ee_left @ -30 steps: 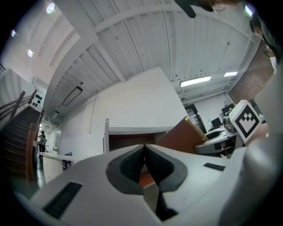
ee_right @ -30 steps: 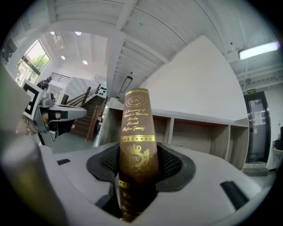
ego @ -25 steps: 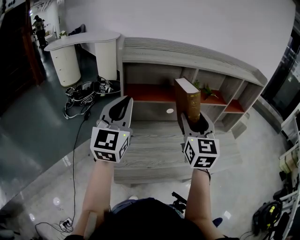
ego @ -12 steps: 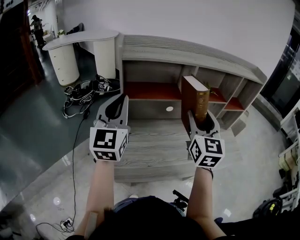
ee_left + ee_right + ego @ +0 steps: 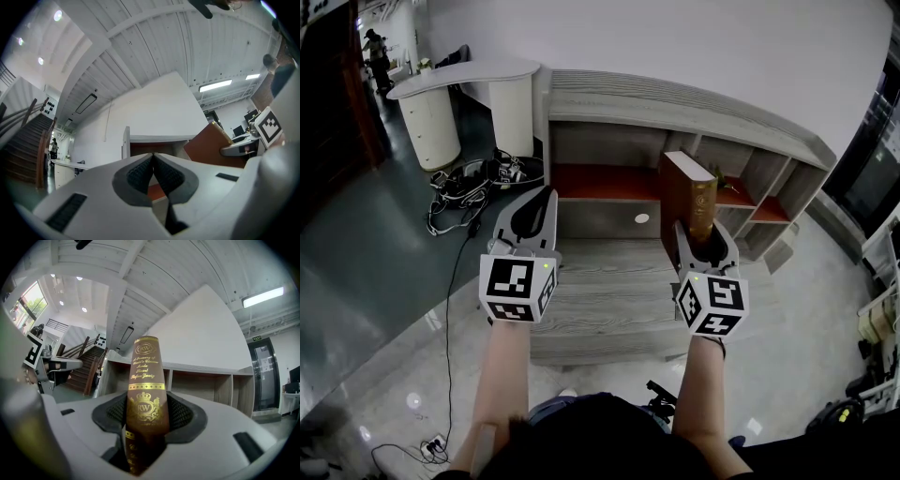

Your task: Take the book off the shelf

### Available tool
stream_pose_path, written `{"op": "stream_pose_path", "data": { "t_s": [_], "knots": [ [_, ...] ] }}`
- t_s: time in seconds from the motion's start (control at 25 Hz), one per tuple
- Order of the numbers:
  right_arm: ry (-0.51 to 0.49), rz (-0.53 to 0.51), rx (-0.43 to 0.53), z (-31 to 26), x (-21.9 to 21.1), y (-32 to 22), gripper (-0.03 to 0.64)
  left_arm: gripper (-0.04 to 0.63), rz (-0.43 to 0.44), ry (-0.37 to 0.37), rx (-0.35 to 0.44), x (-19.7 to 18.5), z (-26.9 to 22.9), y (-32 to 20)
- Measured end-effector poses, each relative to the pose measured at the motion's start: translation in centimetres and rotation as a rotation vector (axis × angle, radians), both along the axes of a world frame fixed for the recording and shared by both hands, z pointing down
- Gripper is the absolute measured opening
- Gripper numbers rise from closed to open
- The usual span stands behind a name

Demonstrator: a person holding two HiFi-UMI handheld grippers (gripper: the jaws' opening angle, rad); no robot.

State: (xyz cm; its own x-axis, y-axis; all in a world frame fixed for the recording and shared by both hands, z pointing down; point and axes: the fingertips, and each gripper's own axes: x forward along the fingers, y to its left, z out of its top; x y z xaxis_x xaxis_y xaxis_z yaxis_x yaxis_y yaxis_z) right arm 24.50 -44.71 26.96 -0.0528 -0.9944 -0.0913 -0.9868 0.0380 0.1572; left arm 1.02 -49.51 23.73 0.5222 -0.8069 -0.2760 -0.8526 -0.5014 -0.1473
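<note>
Clamping brown book (image 5: 688,197), right claw (image 5: 702,236)

The right tool (image 5: 703,242) — clamped on the book (image 5: 686,199) — has edged slightly rightward.

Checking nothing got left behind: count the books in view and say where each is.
1. The brown book stands upright, gripped by the right gripper, in front of the shelf unit. No other shows in its bays, though the book hides part of them.
</note>
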Motion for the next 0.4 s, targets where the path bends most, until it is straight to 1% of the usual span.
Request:
{"op": "stream_pose_path", "data": {
  "t_s": [0.4],
  "knots": [
    [0.012,-0.014,0.003,0.04,-0.85,-0.01,0.225,0.012,-0.002,0.001,0.001,-0.45,0.09,0.11]
  ]
}}
